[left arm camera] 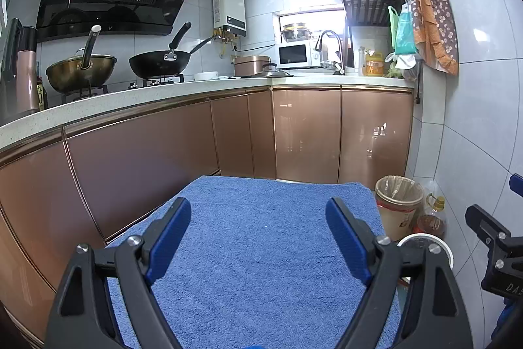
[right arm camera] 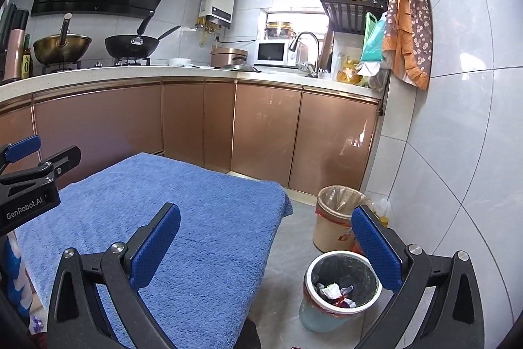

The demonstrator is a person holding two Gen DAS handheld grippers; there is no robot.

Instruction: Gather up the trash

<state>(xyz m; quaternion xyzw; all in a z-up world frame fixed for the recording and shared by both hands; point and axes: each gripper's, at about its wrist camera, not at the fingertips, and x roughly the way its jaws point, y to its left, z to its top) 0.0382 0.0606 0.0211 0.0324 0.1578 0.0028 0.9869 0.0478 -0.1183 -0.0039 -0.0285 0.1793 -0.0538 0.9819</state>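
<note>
- Kitchen, mid-chore: left tongs [left arm camera: 258,205] spread wide and empty above a blue towel [left arm camera: 261,267] draped over the low surface.
- Right tongs [right arm camera: 265,210] likewise gaping, nothing between the blue pads [right arm camera: 153,244], poised over the towel's right edge and the floor beside it.
- Trash [right arm camera: 331,289] already down inside the white-rimmed bin [right arm camera: 336,254]: crumpled white paper and reddish scraps on a dark liner, on the floor just right of the surface.
- Second bin, tan with a clear liner [right arm camera: 327,234], just behind the first against the tiled wall; contents not visible from here.
- No loose scrap visible on the towel in either view; near corners hidden behind the tongs.
- Judged close to finished, or between pieces.
- To do the step well: sweep both views across the towel's hidden corners and the floor around the bins before calling it done.
- For any scrap found, come down with jaws wide, pinch the paper only and not the towel's pile, then lift clear.
- Carry over the white rim, centre above the liner, release low to keep light paper from drifting out.
- Keep the right tongs clear of the rim; likely a light bin, easy to tip.
</note>
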